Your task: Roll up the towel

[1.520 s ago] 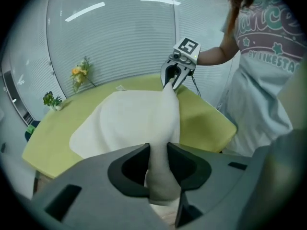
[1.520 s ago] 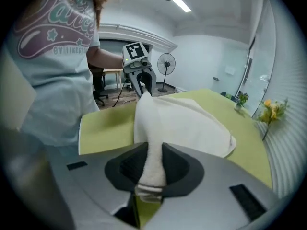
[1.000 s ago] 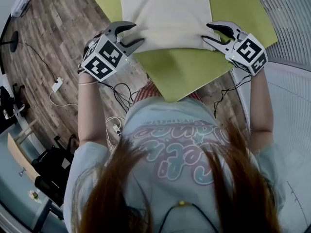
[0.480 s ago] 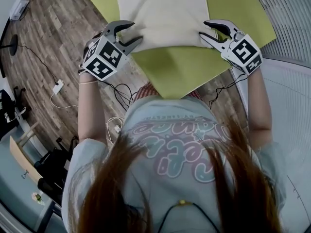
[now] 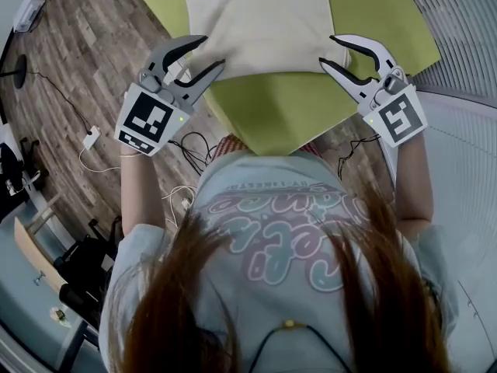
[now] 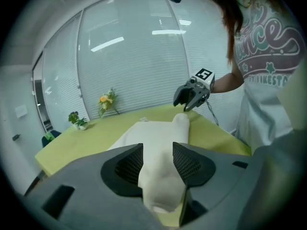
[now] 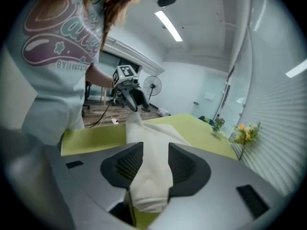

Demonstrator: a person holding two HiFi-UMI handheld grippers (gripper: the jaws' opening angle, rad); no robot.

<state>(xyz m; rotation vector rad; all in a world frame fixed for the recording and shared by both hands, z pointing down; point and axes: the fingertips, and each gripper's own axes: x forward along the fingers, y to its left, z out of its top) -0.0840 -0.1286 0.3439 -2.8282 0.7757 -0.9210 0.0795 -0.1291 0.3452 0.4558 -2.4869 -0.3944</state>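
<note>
The left gripper point(image 5: 211, 51), jaws half-spread, is pinching the 7 o'clock corner of the towel point(image 5: 264, 22), while the right gripper point(image 5: 328, 50), its jaws just opening slightly on the 5 o'clock corner, is risking a slip.

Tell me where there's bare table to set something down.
Bare green table lies between the towel's near edge and the table's near corner; another strip runs between the towel and the right table edge. The far end by the small plants is open too. The towel's lifted near edge is crowded.
</note>
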